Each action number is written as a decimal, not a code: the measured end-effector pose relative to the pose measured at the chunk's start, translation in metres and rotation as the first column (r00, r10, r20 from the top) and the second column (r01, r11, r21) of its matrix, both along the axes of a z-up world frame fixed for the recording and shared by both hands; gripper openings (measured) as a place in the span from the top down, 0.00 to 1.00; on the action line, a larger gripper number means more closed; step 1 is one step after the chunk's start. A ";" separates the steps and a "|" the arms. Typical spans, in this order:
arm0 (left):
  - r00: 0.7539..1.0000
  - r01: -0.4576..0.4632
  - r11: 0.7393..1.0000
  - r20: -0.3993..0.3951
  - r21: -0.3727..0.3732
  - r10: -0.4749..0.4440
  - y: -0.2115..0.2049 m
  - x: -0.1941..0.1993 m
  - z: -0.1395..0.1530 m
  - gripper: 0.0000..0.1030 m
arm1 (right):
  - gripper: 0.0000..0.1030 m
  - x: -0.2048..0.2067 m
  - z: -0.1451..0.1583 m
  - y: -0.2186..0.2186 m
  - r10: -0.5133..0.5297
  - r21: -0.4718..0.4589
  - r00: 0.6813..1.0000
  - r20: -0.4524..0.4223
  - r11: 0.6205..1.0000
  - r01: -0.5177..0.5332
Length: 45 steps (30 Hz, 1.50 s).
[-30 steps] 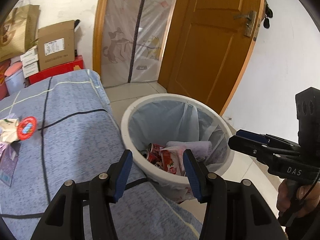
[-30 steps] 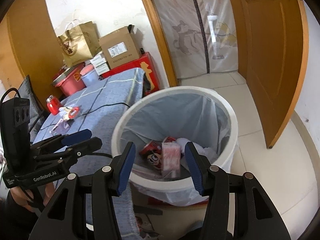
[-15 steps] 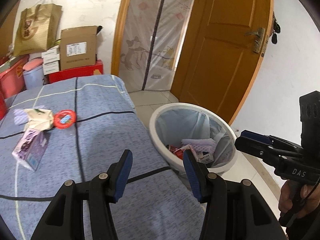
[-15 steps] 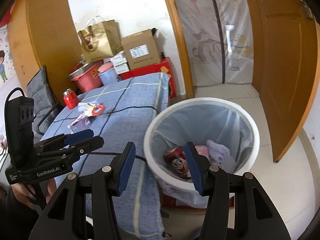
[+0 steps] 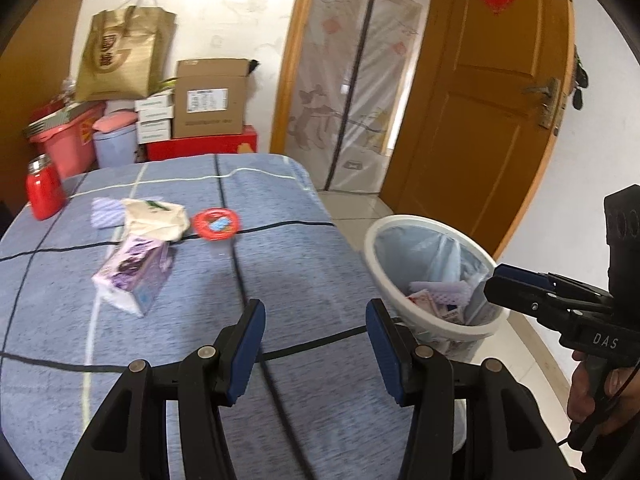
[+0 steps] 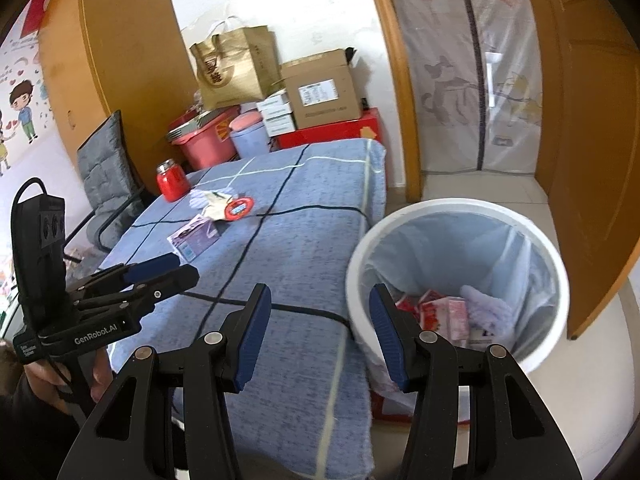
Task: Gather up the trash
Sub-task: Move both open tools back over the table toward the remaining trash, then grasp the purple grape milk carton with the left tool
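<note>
left tool (image 5: pixel 315 344): jaws spread, nothing between them, above the blue checked cloth of the desk (image 5: pixel 280 264)
right tool (image 6: pixel 319 334): jaws spread and empty, over the desk edge beside the bin
bin (image 6: pixel 456 216): white, lined with a pale bag, on the floor just beside the desk; red and pink packets and a lilac cloth inside
trash on desk: purple tissue pack (image 5: pixel 134 276), crumpled cream wrapper (image 5: pixel 156 218) touching it, red round lid (image 5: pixel 217 223) just beside the wrapper
red jar (image 5: pixel 44 188): upright near the far left corner of the desk
</note>
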<state>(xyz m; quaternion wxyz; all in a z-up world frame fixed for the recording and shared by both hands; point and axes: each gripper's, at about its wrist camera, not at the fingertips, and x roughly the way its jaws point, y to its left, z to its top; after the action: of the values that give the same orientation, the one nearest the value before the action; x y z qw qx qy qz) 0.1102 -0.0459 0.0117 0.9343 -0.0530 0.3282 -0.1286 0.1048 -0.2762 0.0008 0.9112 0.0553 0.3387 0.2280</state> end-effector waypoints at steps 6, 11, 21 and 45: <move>0.997 -0.076 0.997 0.007 0.012 0.075 0.030 -0.001 0.001 0.49 | 0.49 0.008 0.000 0.020 0.038 -0.009 0.999 -0.001 0.999 -0.038; 0.989 -0.149 0.988 0.017 0.026 0.149 0.054 0.001 0.000 0.49 | 0.49 0.013 0.000 0.034 0.064 -0.009 0.998 -0.003 0.998 -0.064; 0.977 -0.212 0.976 0.014 0.048 0.211 0.097 0.017 -0.006 0.49 | 0.49 0.029 -0.001 0.062 0.107 -0.025 0.994 -0.006 0.994 -0.107; 0.983 -0.110 0.988 -0.134 0.108 0.124 0.122 0.084 -0.054 0.38 | 0.49 0.075 -0.017 0.112 0.153 -0.066 0.988 -0.038 0.986 -0.155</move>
<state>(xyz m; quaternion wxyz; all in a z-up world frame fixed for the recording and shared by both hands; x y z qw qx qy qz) 0.1944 0.0765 -0.0428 0.9163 -0.0342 0.3956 -0.0530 0.1796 -0.1640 -0.0163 0.8865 0.0014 0.3645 0.2849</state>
